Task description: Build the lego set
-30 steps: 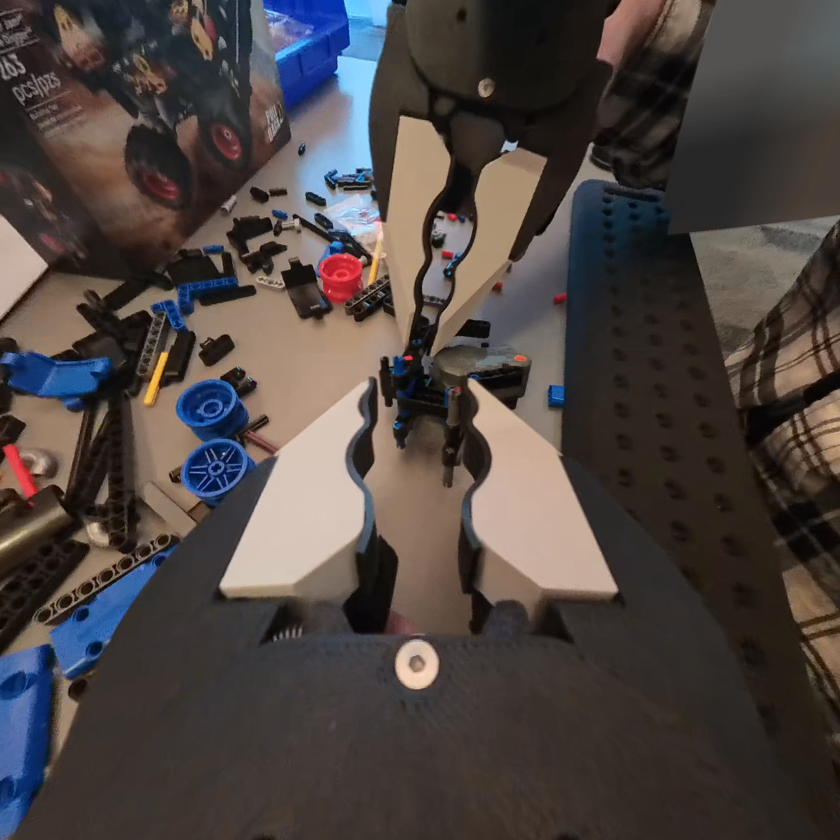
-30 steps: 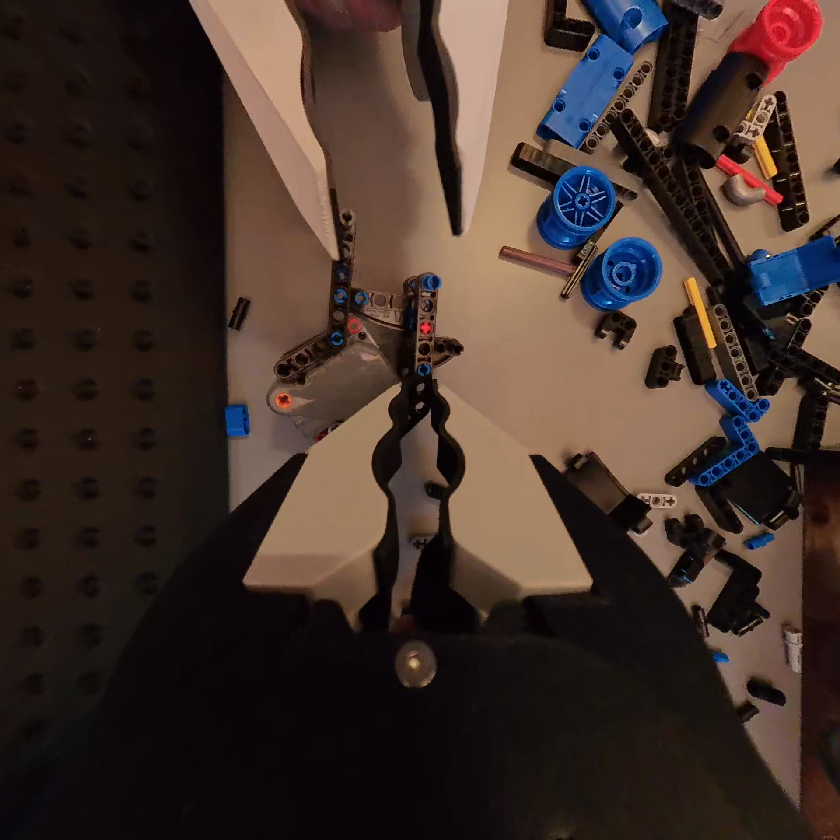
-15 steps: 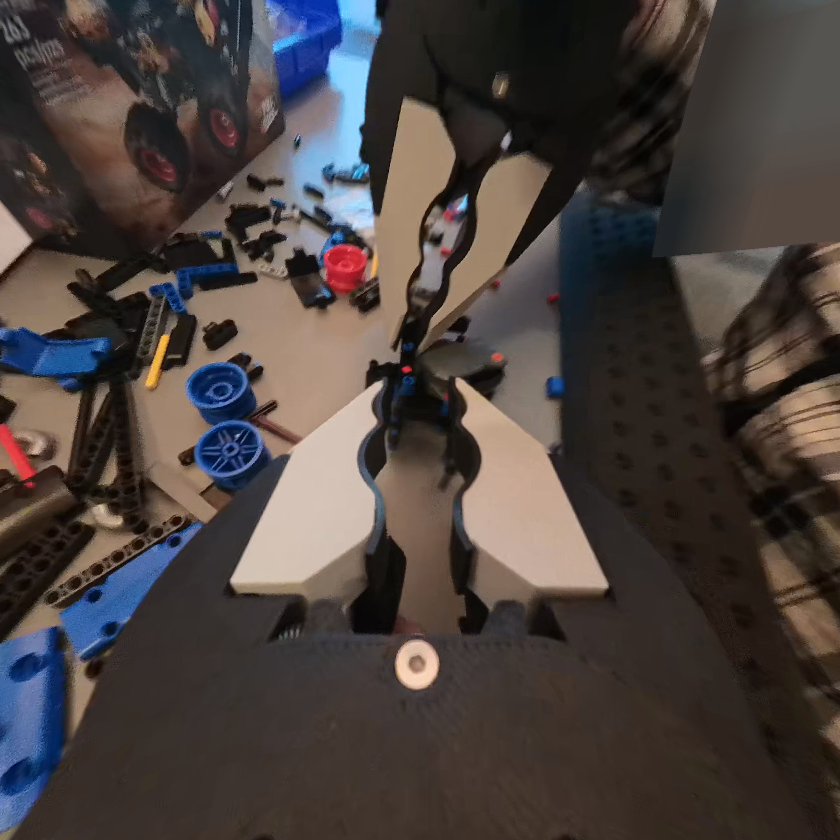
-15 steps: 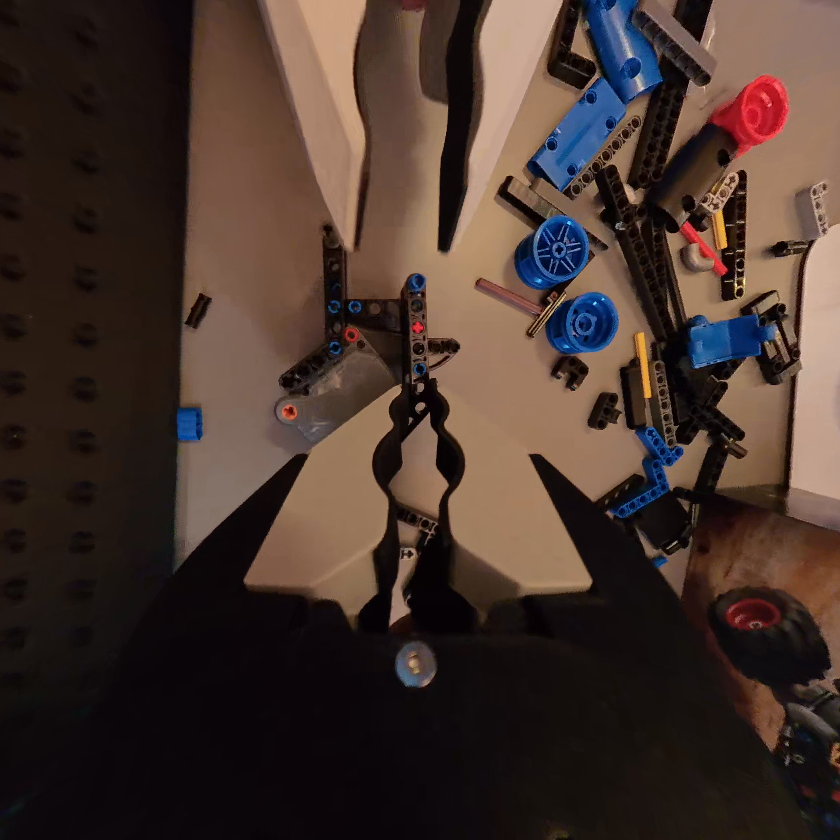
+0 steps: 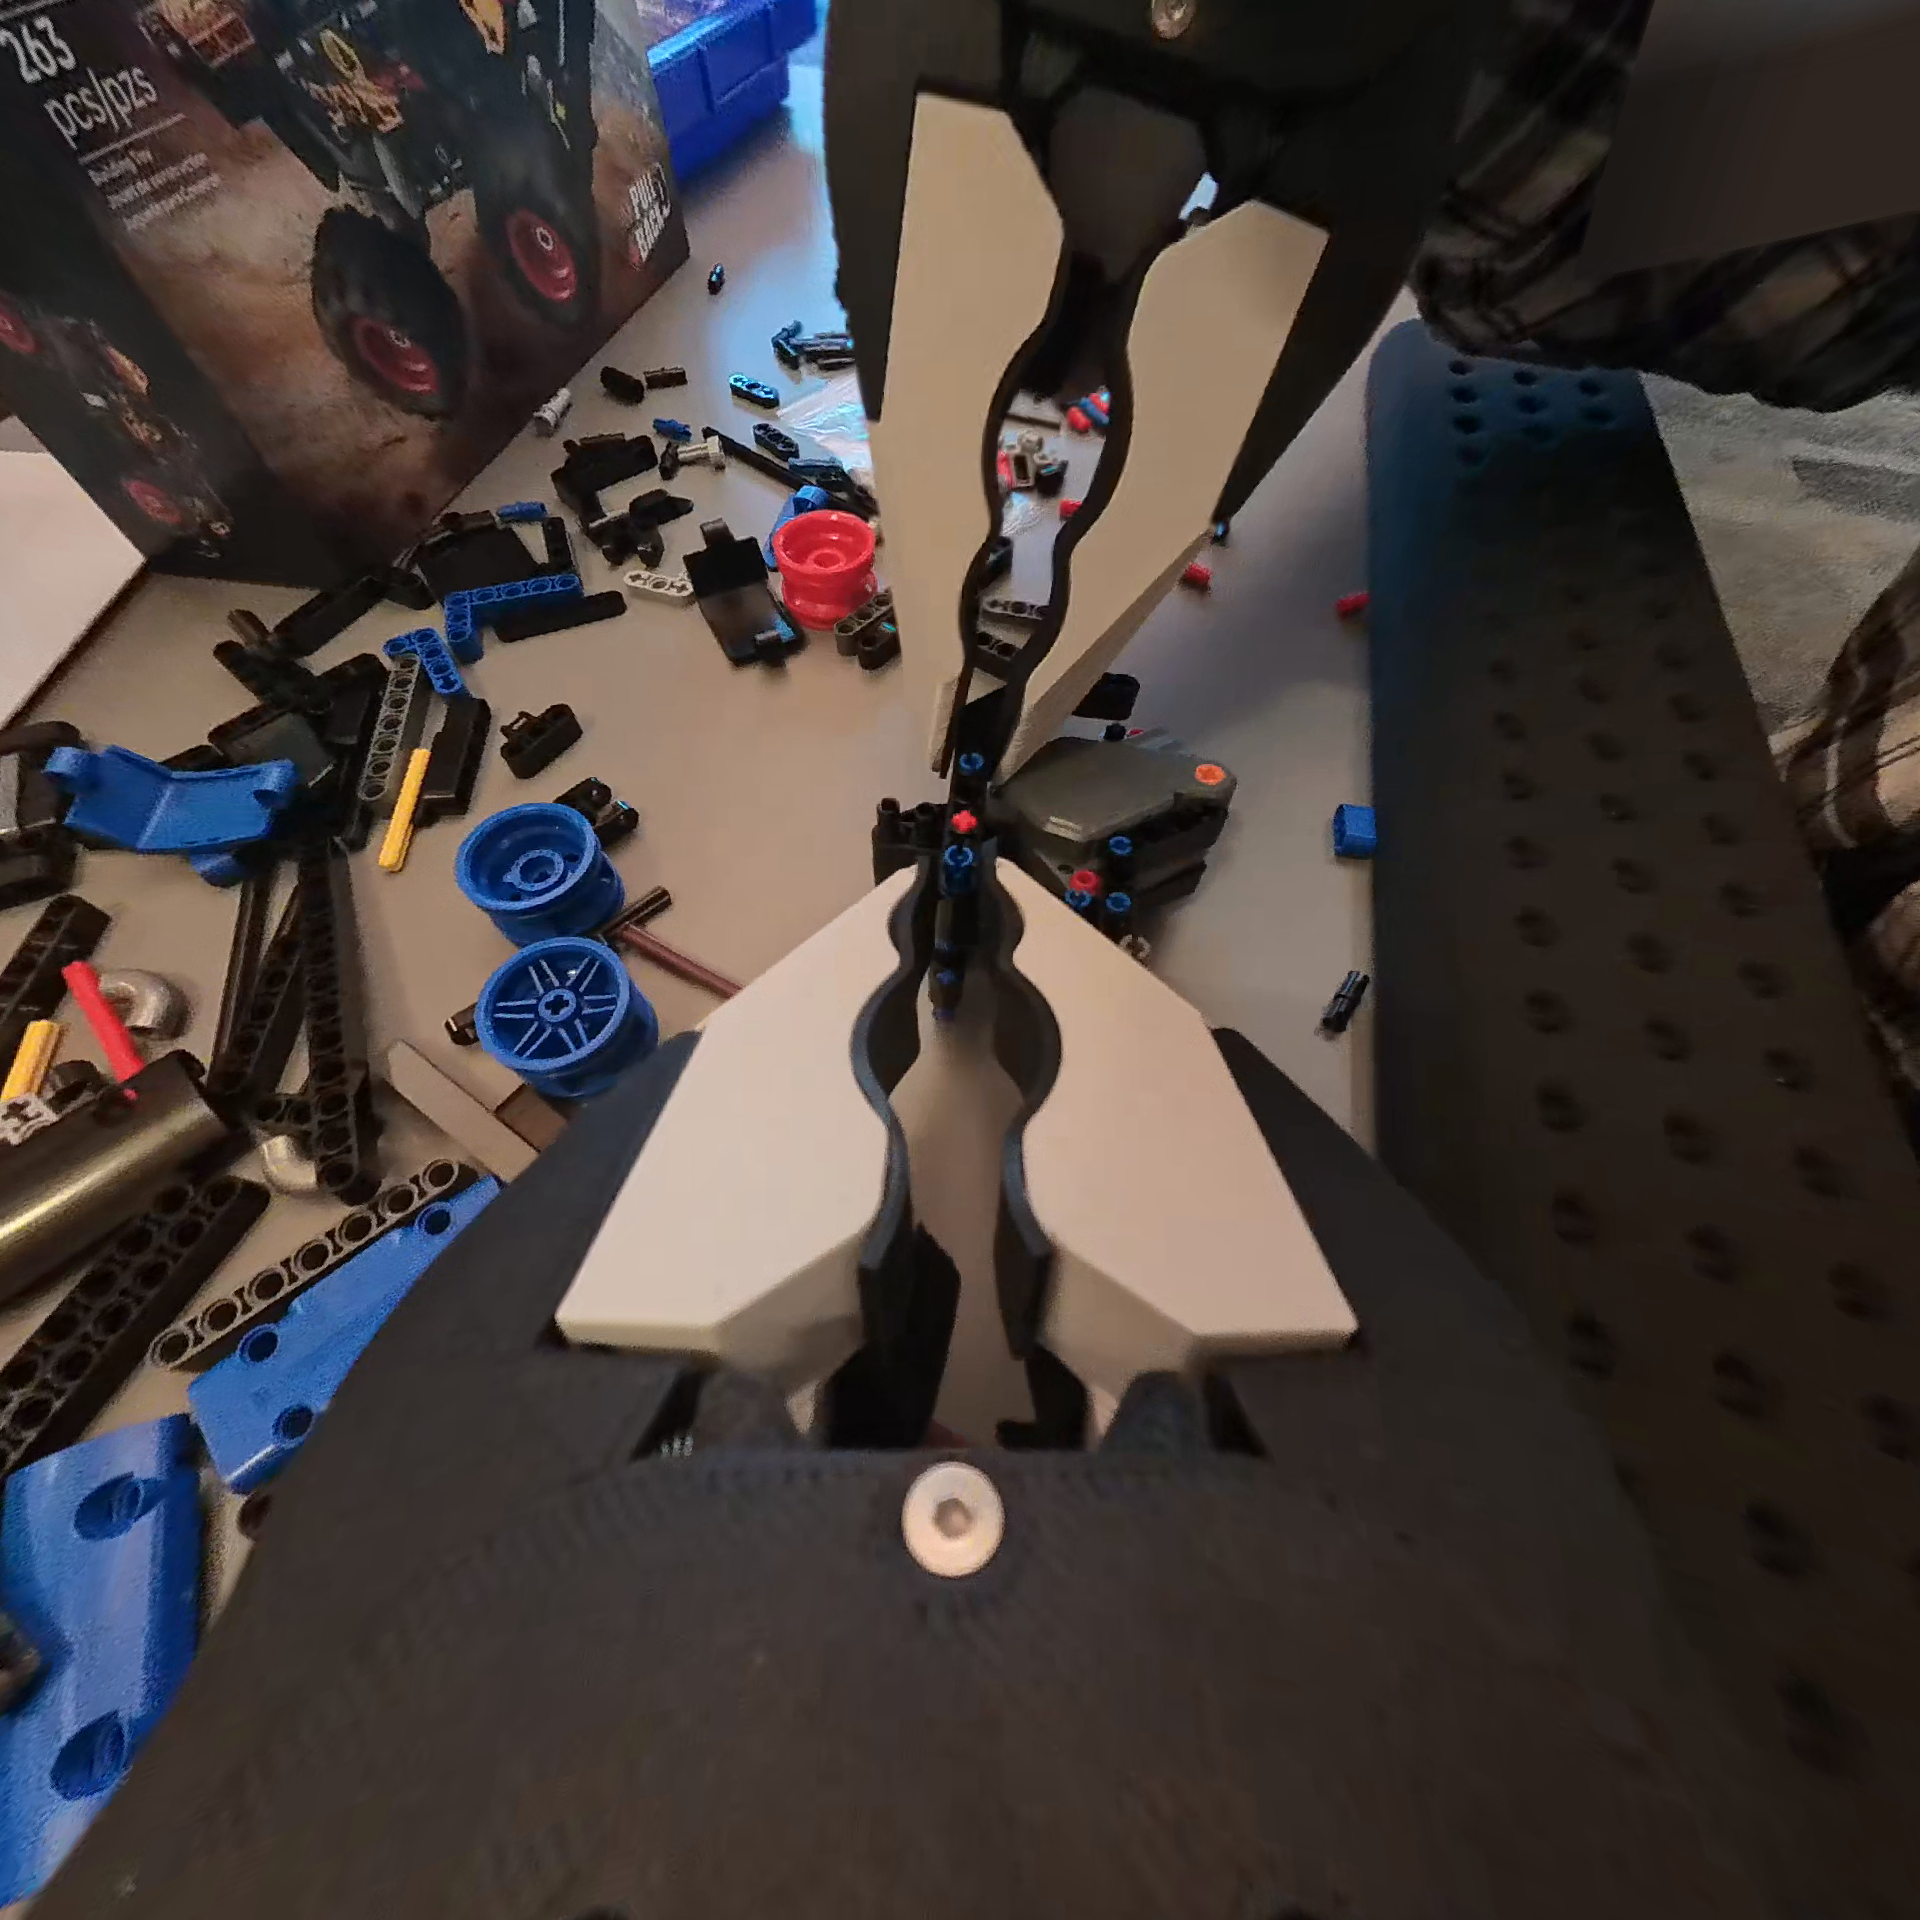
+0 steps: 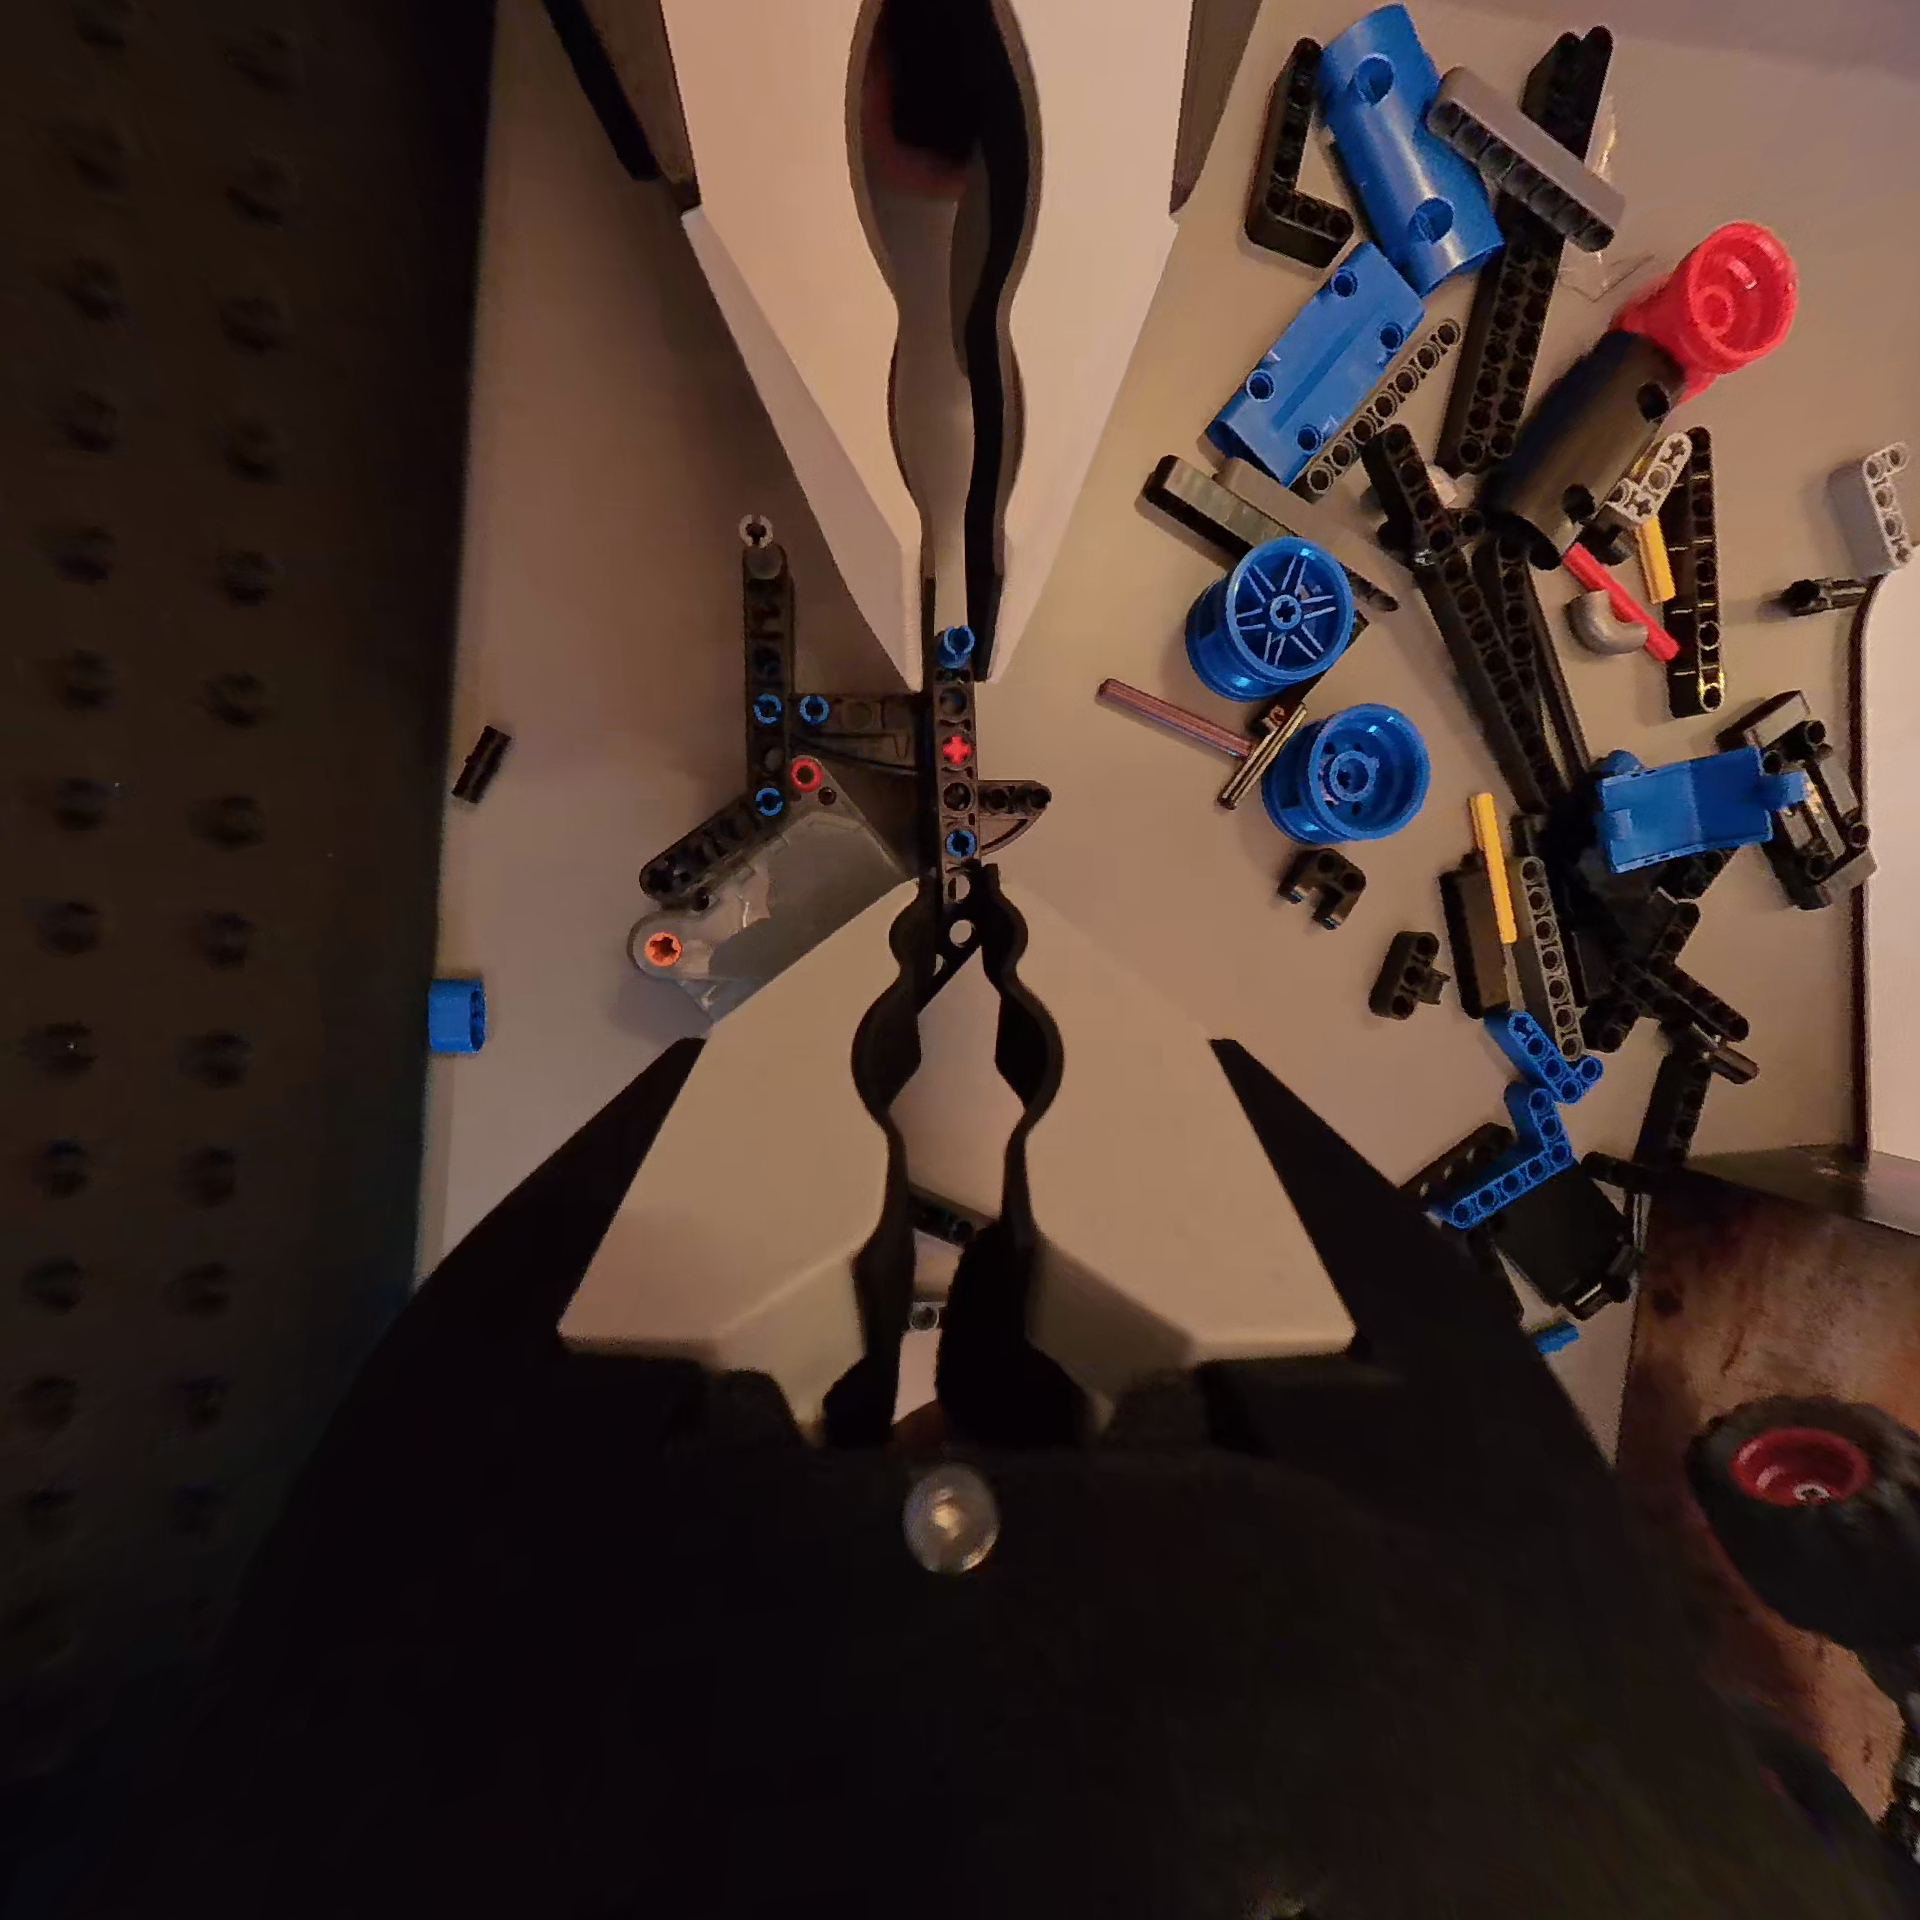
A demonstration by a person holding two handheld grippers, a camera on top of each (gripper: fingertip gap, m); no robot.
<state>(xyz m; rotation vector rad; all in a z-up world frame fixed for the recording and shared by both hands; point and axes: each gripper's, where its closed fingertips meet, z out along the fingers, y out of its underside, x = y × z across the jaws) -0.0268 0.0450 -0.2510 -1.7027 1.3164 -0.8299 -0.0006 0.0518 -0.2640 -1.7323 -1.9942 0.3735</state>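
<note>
A half-built lego frame of black beams with blue and red pins sits on the grey table around a grey motor block (image 5: 1112,790) (image 6: 800,883). Its long black beam (image 5: 958,847) (image 6: 954,790) stands on edge between both grippers. My left gripper (image 5: 958,878) is shut on the beam's near end. In the right wrist view it comes in from the top (image 6: 956,634). My right gripper (image 6: 956,899) is shut on the beam's other end. In the left wrist view it reaches down from above (image 5: 971,743).
Loose parts lie left of the frame: two blue wheels (image 5: 540,873) (image 5: 566,1013), a red wheel (image 5: 826,566), black beams and blue panels. The set's box (image 5: 312,260) stands at the back left. A dark blue studded baseplate (image 5: 1610,935) (image 6: 208,831) lies on the right. A plaid sleeve (image 5: 1662,260) is above it. My two grippers' fingertips are within a few centimetres of each other. My right tips are roughly 10 cm from the red wheel (image 5: 826,566).
My left gripper has moved forward and closed from open onto the near end of the black beam. My right gripper has kept its hold on the far end.
</note>
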